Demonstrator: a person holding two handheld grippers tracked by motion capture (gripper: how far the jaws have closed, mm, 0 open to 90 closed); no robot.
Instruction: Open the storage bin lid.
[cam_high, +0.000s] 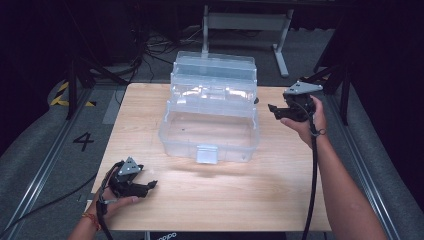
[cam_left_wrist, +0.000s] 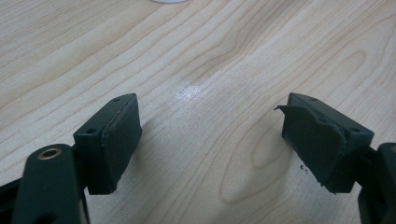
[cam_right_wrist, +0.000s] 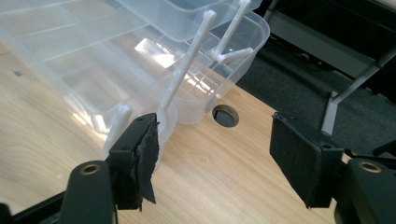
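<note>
Clear plastic tiered box (cam_high: 210, 112) sits opened out mid-table (cam_high: 280, 200), trays stepped back, front latch facing the person. Right gripper (cam_high: 286, 111) is held off the box's right side, near but not touching, jaws spread wide with nothing between them. In the right gripper view the box (cam_right_wrist: 93, 56) is ahead and to the left of the jaws, its white hinge arms (cam_right_wrist: 187, 60) just beyond the left jaw; a round cable hole (cam_right_wrist: 225, 115) in the tabletop lies ahead between the jaws. Left gripper (cam_high: 145, 187) is low over bare wood, well short of the box, jaws wide apart, empty. Right-hand pad (cam_left_wrist: 310, 140) of the left gripper looks torn at its edge.
</note>
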